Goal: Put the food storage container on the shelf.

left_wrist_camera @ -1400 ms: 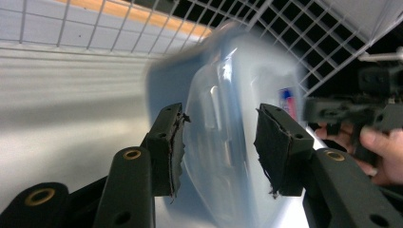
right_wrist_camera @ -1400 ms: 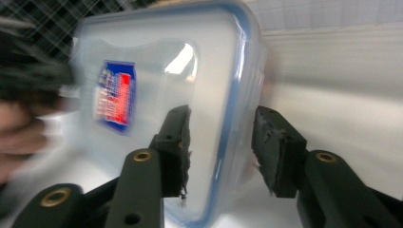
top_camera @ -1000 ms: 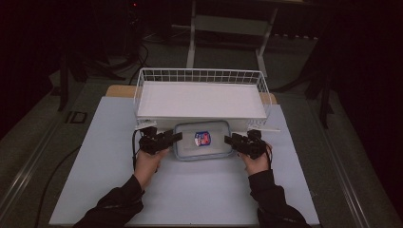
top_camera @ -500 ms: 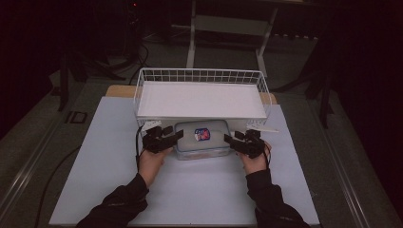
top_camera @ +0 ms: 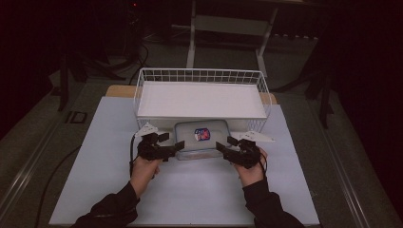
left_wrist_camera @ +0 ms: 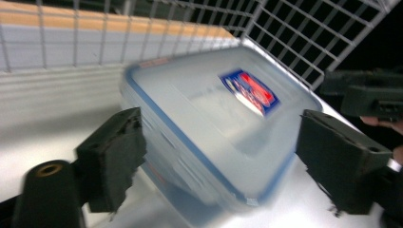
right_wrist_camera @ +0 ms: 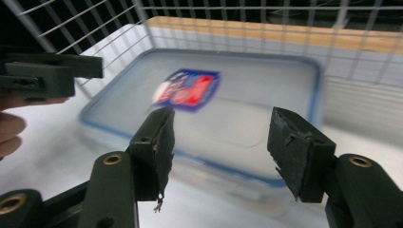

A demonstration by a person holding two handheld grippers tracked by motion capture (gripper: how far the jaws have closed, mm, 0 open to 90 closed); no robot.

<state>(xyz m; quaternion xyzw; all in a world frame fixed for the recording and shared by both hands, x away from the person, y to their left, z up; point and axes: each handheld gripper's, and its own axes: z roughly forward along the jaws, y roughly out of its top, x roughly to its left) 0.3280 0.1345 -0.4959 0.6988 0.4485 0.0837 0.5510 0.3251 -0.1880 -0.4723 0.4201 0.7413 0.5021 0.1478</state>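
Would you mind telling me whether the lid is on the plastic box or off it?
On. The lid, with its blue rim and red-and-blue label, sits flat over the plastic box in both gripper views.

Wire basket (top_camera: 202, 78) blocks beyond container (top_camera: 201, 138); near table (top_camera: 199, 190) free.

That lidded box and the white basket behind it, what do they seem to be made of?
The box looks like frosted, semi-clear plastic: you can see dimly through its walls, and its lid has a blue rim and a printed label. The basket looks like thin metal wire with a white coating, judging by its open grid of slim rods; the coating type is hard to tell.
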